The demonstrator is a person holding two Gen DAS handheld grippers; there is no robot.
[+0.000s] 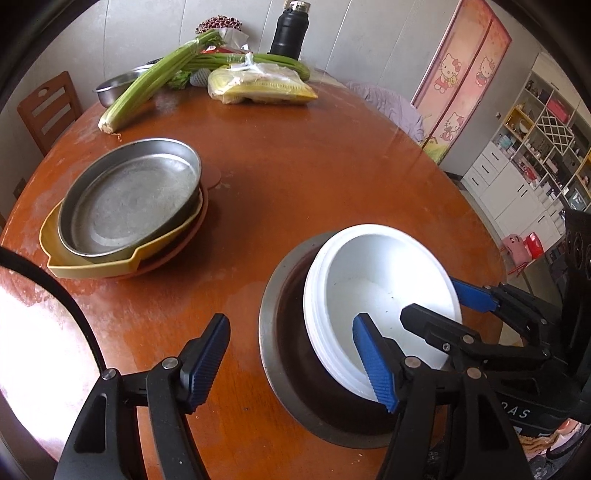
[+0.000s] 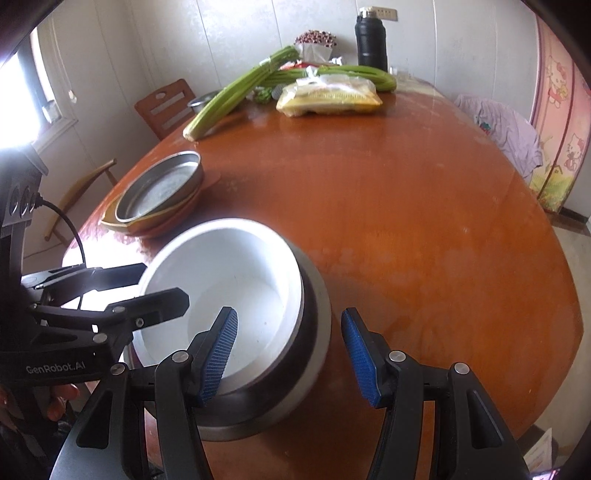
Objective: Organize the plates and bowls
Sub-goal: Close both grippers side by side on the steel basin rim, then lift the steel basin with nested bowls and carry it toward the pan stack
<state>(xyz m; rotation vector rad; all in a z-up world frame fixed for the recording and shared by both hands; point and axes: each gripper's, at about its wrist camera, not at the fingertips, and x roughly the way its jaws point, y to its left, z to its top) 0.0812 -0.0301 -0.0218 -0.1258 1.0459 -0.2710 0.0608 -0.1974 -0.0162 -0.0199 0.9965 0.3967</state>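
Nesting step in hand: white bowl (image 1: 380,295) sits tilted inside steel bowl (image 1: 288,339) at the near edge of the counter (image 1: 314,177), not yet seated flat. Its near rim leans on the steel wall.

Left claw (image 1: 295,363) spread. One pad is over bare counter, the other hangs inside the white bowl just by its near wall; whether it touches, cannot tell. Nothing pinched.

Right claw (image 2: 288,358) also spread, straddling the right-hand rims of both bowls: one pad inside the white bowl, the other outside the steel one. Pads stand clear of the walls, so no grip there that I can see.

Further back on the left, a plate stack (image 1: 125,210): steel pan on top, yellow dish under it, reddish plate at the bottom. That pile looks settled.

Celery (image 1: 155,81), a food bag (image 1: 258,86) and a flask (image 1: 290,31) lie at the far side, well apart.

Judgement: bowls are nearly done. Next move calls for levelling the white bowl so it drops square into the steel one, then lifting both claws straight out without snagging a rim.
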